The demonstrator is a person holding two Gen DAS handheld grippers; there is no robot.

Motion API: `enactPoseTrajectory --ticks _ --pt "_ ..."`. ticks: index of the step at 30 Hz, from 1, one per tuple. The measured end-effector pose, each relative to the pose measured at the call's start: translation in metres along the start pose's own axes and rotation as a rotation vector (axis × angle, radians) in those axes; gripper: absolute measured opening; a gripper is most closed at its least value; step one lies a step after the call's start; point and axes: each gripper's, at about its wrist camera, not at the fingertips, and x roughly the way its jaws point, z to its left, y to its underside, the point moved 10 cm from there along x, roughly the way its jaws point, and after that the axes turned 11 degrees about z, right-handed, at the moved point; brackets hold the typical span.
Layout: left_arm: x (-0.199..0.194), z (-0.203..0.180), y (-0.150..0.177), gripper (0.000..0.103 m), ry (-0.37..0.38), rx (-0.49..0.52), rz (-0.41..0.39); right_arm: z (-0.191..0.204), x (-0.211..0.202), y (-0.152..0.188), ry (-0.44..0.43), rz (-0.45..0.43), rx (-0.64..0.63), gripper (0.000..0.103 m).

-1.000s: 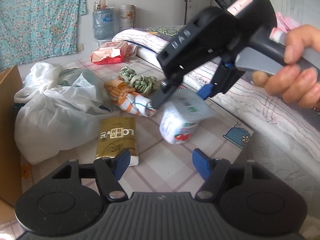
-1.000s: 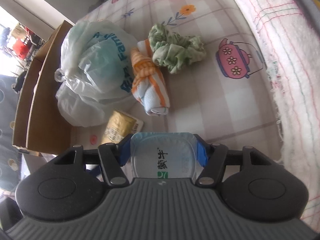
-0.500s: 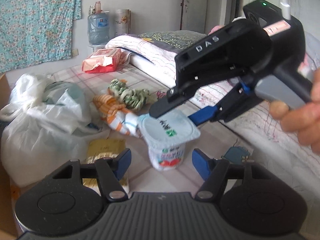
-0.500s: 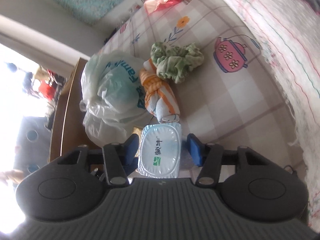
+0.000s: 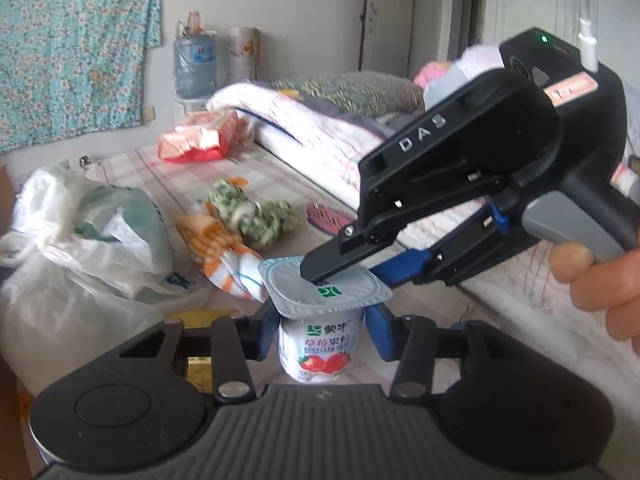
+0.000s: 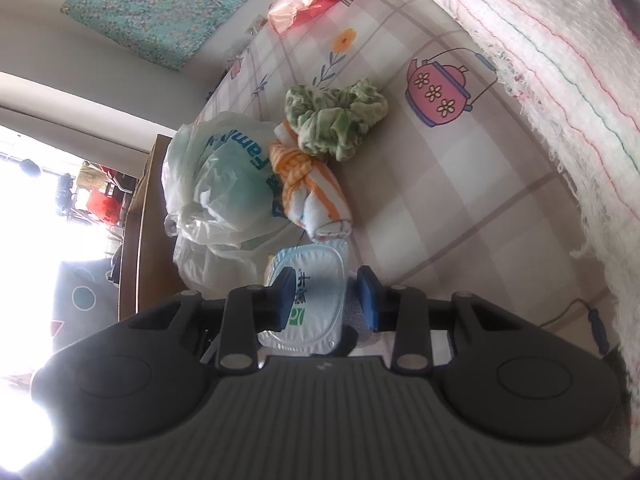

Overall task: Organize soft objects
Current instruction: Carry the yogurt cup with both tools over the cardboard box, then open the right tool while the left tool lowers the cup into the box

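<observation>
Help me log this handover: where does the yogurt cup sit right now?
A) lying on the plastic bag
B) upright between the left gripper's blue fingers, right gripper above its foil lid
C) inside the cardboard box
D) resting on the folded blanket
B: in the left wrist view the yogurt cup stands upright between the left gripper's blue fingers, and the right gripper reaches over its foil lid.
</observation>
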Motion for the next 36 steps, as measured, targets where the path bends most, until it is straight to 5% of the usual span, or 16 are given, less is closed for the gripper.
enactPoseTrajectory --ticks 7,14,23,28,36 --pt "-0.051 0.035 -0.024 0.049 -0.066 -0.050 -0.123 0.063 -0.011 -0.005 -0.021 -0.027 -0.116 0.033" --pt "-0.122 0.103 -0.040 0.049 -0.239 -0.135 -0.244 0.176 0.004 -0.010 -0.084 -0.007 -0.332 0.035" --pt "-0.173 0.198 -0.012 0.049 -0.437 -0.313 -0.162 0.308 0.097 0.009 -0.136 0.201 -0.529 0.037" --pt "-0.163 0.234 0.016 0.049 -0.394 -0.449 -0.026 0.338 0.162 0.026 -0.055 0.362 -0.587 0.039" --pt "-0.134 0.260 0.049 0.049 -0.184 -0.604 0.144 0.322 0.219 0.045 0.148 0.542 -0.631 0.040"
